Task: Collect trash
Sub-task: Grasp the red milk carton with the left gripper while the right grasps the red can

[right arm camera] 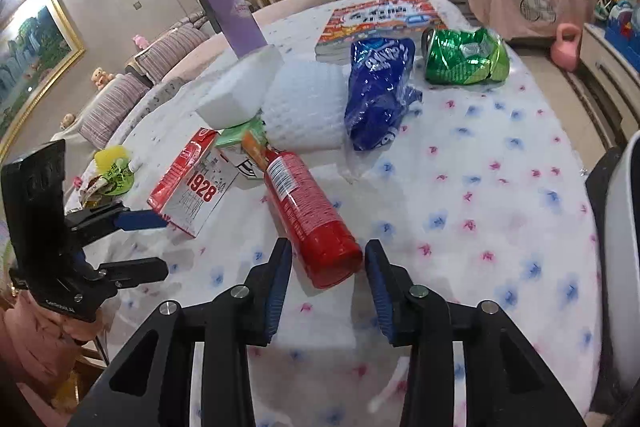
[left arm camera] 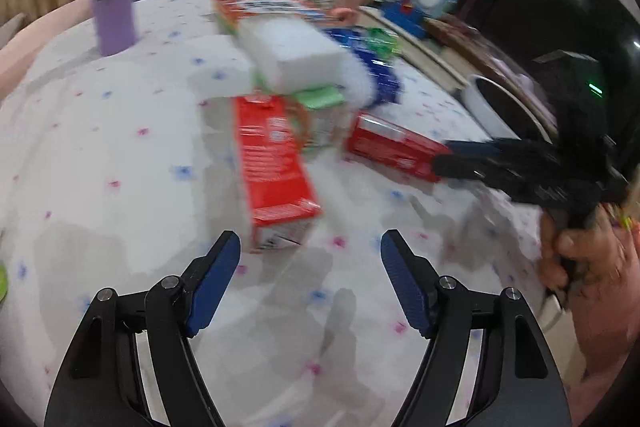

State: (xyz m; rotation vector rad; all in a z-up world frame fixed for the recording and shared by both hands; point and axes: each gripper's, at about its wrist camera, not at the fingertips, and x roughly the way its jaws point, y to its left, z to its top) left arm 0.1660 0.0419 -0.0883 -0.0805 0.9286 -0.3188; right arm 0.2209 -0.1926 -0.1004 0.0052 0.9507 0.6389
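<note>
Trash lies on a flowered tablecloth [right arm camera: 500, 195]. A red cylindrical can [right arm camera: 310, 211] lies on its side, its near end between the open fingers of my right gripper [right arm camera: 326, 267], untouched. A red and white "1928" box [right arm camera: 188, 183] lies to its left; my left gripper [right arm camera: 154, 245] is open around its near end. In the left wrist view that box [left arm camera: 274, 167] lies just ahead of my open left gripper [left arm camera: 310, 247], and the can [left arm camera: 394, 145] lies at right with the right gripper [left arm camera: 448, 153] on it. White foam blocks [right arm camera: 240, 91], a blue wrapper [right arm camera: 378, 89] and a green wrapper [right arm camera: 466, 57] lie behind.
A purple tumbler [right arm camera: 234, 17] stands at the table's far side beside a colourful book [right arm camera: 380, 17]. A yellow-green pouch [right arm camera: 114, 171] lies at the left edge. A white bin [left arm camera: 494, 107] stands off the right table edge, also in the right wrist view [right arm camera: 624, 227].
</note>
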